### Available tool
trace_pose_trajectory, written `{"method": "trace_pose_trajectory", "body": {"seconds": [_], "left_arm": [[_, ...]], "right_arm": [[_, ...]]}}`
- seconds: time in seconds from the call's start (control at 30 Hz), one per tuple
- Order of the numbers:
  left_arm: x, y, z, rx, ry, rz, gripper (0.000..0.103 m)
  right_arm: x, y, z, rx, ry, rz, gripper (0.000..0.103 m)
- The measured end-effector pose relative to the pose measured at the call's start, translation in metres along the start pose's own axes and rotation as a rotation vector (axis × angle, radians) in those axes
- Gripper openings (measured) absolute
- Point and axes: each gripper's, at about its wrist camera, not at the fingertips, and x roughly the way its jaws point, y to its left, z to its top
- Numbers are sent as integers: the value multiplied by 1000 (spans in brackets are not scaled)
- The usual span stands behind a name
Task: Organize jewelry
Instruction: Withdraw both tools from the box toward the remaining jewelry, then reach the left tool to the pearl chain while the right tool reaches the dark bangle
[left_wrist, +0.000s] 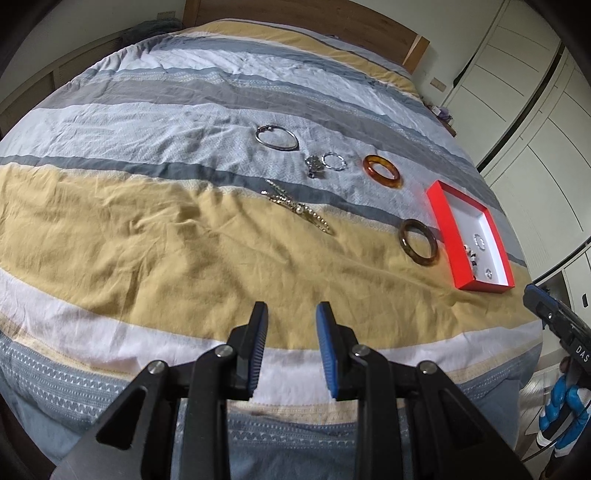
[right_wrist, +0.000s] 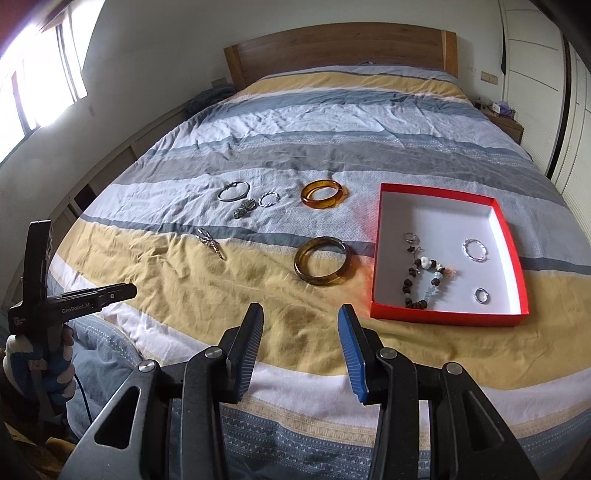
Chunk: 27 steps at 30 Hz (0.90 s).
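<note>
"GenRobot.AI" on left gripper (right_wrist: 127, 291)

Your left gripper (left_wrist: 291, 314) hangs over the near edge of the bed (left_wrist: 147, 229), tilted down toward it, jaws parted with nothing between the blue pads (left_wrist: 327, 354). Your right gripper (right_wrist: 301, 317) hangs over the same near edge, also angled down, jaws parted a bit wider, empty. Your left hand (right_wrist: 55, 354), in a blue-and-white glove, grips its handle off the bed's near corner. Your right hand (left_wrist: 565, 410), gloved the same, holds its handle just off the bed's near side.
</note>
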Motion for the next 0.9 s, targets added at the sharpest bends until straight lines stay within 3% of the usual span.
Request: {"method": "trace_pose_trajectory", "body": {"seconds": [0.53,0.9], "left_arm": [[92,-9,65,-30,30,-8,30],[141,-4,81,-107,79,-12,30]], "right_arm": [[107,1,36,-28,85,71,42],[174,3,49,-33,157,90,42]]}}
